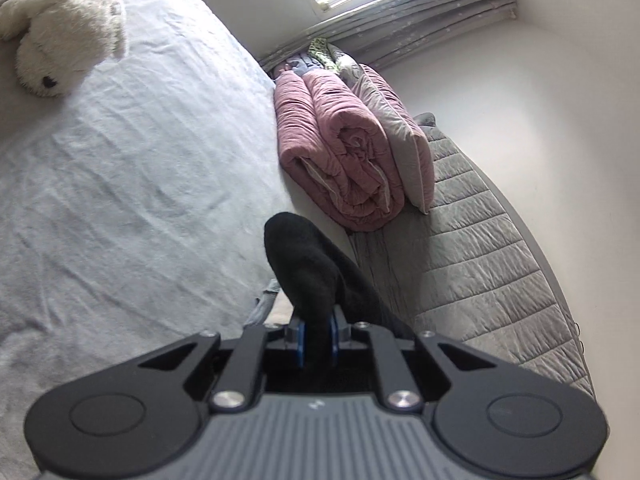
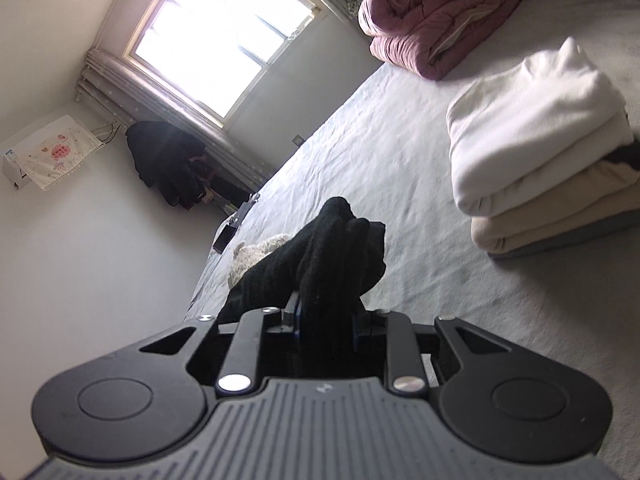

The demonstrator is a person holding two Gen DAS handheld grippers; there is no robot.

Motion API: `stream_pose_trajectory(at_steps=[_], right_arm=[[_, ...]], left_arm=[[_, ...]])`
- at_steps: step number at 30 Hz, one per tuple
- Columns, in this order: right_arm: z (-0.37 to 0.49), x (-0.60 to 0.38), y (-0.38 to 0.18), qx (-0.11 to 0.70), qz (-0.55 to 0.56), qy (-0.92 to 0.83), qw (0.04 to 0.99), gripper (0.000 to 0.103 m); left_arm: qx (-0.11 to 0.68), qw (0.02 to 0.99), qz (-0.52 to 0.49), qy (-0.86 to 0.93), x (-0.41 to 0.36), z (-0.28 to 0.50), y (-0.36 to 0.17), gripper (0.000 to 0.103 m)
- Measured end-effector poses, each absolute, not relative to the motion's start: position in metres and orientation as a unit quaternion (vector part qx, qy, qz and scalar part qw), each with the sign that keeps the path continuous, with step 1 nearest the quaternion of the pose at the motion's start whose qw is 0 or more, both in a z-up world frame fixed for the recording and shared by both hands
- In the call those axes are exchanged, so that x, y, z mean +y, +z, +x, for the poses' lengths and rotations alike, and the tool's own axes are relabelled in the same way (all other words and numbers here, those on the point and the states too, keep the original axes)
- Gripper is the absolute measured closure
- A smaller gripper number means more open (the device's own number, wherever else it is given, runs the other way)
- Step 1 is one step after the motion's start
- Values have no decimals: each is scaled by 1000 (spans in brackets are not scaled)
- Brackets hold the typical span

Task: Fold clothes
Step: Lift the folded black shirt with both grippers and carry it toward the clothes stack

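Observation:
A black garment [image 1: 308,264] is pinched between the blue pads of my left gripper [image 1: 317,336], which is shut on it and held above the white bed sheet [image 1: 120,180]. My right gripper [image 2: 326,324] is shut on a bunched part of black garment [image 2: 332,248], also lifted over the bed. Whether both hold the same piece is hidden. A stack of folded clothes [image 2: 536,152], white on top and beige below, lies on the bed to the right in the right wrist view.
A rolled pink quilt [image 1: 344,148] and grey pillow [image 1: 404,136] lie on a grey quilted cover [image 1: 480,240]. A plush toy [image 1: 60,36] sits at the far left. The right wrist view shows a window [image 2: 224,40], dark clothes hanging [image 2: 168,160] and the bed edge.

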State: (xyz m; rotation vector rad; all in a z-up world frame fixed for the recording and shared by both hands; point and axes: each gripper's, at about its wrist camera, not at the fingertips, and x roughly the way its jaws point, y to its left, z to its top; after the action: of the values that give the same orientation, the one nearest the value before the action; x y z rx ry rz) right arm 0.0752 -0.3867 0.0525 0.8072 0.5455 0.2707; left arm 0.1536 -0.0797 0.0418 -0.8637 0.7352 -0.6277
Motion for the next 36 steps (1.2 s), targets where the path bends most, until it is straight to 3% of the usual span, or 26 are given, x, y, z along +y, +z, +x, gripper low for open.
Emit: stream_pose_trajectory(at_steps=[18,36], right_arm=[[75,-481,130,181,365,87,909,78],[139,-553,64,213,373,47,902,78]], left_arm=[[304,811,-332,-374,-189,169,128,92],[348,804,-307,-371,-266,256,63,92]])
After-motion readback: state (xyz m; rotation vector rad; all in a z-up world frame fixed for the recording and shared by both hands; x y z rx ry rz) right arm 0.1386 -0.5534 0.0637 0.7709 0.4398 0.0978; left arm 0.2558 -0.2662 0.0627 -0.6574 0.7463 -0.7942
